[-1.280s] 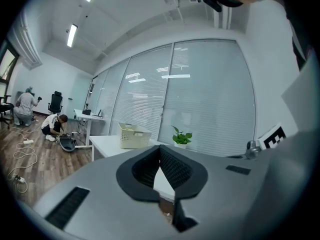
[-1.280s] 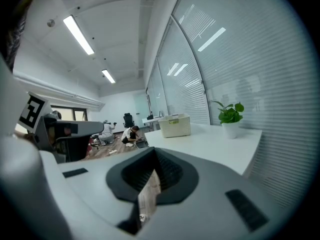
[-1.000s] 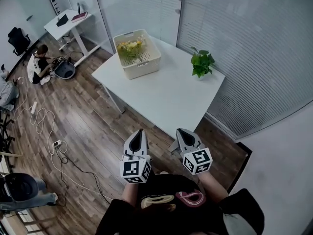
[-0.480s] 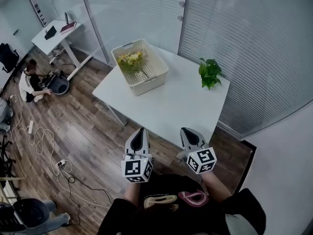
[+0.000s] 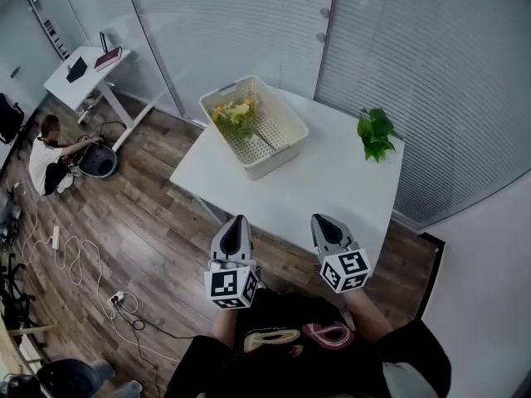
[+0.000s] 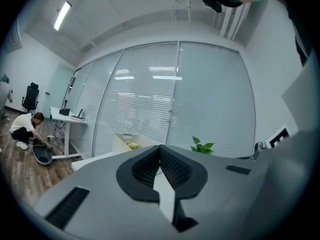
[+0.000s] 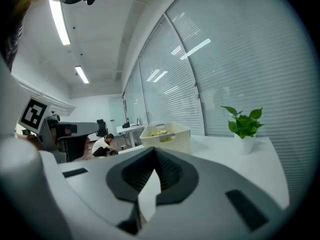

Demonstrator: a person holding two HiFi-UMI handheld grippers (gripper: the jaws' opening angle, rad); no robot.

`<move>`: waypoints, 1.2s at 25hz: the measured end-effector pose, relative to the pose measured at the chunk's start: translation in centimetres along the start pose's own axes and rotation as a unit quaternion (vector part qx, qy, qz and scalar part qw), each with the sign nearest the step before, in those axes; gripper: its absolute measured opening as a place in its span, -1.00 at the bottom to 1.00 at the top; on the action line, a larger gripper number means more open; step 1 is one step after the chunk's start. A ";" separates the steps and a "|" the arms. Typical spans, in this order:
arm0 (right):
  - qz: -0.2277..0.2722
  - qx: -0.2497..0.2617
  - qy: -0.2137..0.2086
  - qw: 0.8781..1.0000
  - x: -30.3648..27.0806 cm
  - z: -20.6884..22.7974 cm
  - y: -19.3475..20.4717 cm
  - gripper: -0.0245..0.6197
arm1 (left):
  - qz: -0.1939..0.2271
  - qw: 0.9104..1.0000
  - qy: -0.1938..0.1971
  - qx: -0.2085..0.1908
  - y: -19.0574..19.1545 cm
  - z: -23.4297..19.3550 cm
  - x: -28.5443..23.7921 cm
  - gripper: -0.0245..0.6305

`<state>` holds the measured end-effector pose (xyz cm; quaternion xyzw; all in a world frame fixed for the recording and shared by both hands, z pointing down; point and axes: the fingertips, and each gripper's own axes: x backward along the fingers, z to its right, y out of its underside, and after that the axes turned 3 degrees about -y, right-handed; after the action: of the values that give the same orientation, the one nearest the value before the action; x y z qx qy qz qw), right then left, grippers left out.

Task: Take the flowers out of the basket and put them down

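A cream perforated basket (image 5: 282, 149) stands on the far left part of a white table (image 5: 332, 191). Yellow flowers (image 5: 235, 113) lie in its far end, their stems running toward the near end. The basket (image 7: 170, 135) and flowers (image 7: 159, 132) also show in the right gripper view, and the basket (image 6: 120, 143) in the left gripper view. My left gripper (image 5: 236, 222) and right gripper (image 5: 320, 220) hover short of the table's near edge, both shut, with nothing between their tips. They are well away from the basket.
A small potted green plant (image 5: 376, 133) sits at the table's far right corner. Glass walls with blinds (image 5: 431, 73) stand behind the table. A person (image 5: 46, 152) crouches on the wood floor at left, near a desk (image 5: 83, 65). Cables (image 5: 79, 255) trail over the floor.
The view has shifted: the table and basket now sit more to the right and nearer. Both grippers keep their place in the frame, shut.
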<state>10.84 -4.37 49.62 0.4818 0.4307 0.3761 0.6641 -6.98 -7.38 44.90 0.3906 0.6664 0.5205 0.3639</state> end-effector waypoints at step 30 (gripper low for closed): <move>-0.024 0.007 0.004 1.000 -12.2 -0.8 -2.0 -0.89 | 0.001 0.999 -0.040 0.008 -1.8 -10.5 -4.6 -0.87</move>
<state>6.04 -15.77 50.13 0.4744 0.4480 0.3588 0.6675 -14.60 -16.05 45.48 0.4147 0.6552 0.4993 0.3866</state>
